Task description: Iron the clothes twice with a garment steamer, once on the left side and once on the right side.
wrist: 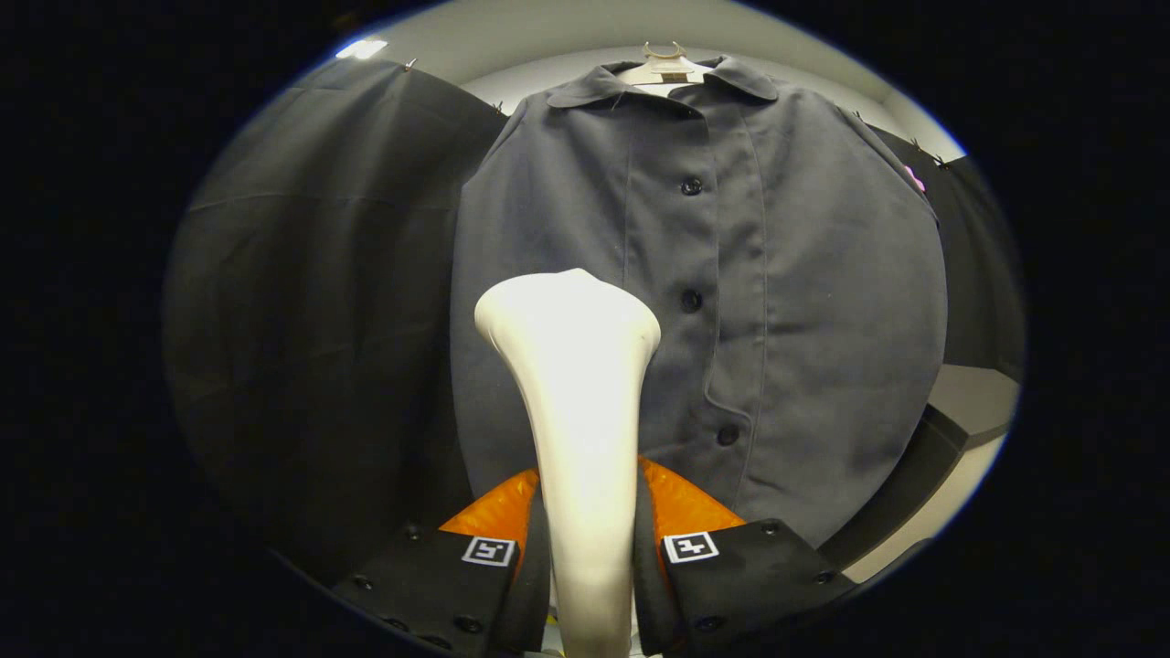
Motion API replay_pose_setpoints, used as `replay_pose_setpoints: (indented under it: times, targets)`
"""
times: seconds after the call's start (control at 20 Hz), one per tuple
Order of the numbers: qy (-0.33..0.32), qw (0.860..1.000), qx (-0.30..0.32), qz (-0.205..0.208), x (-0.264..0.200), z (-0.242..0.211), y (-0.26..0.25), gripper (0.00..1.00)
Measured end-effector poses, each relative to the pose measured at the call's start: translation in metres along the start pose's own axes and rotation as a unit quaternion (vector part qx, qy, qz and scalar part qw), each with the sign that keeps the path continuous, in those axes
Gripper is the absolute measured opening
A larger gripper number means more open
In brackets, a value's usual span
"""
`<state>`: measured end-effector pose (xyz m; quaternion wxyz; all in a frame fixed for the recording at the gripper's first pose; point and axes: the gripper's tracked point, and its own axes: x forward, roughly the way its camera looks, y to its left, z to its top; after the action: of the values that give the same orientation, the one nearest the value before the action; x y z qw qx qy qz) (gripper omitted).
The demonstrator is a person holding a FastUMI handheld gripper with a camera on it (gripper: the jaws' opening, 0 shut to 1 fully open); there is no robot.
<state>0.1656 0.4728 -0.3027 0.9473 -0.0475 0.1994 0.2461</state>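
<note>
The grey shirt (704,302) hangs buttoned on a hanger (670,68) against the dark booth wall, its long axis running straight down. In front of it stands the white steamer (580,411), handle upright and its flared head pointing toward the cloth, over the panel left of the button row. The claw (585,557) is clamped on the handle. Whether the head touches the fabric is hard to judge from here.

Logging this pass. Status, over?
Gripper shut on steamer. Head before grey shirt, beside its button placket. Nothing between them.
</note>
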Motion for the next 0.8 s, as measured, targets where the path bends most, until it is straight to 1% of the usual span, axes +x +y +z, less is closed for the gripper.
replay_pose_setpoints:
  times: [0.3,0.45,0.8]
  targets:
    - [0.038,0.999,0.005,-0.004,-0.003,-0.041,0.003,0.45]
    - [0.050,0.999,0.005,-0.007,-0.003,-0.053,0.003,0.45]
    - [0.044,0.999,0.009,-0.005,-0.013,-0.037,0.005,0.45]
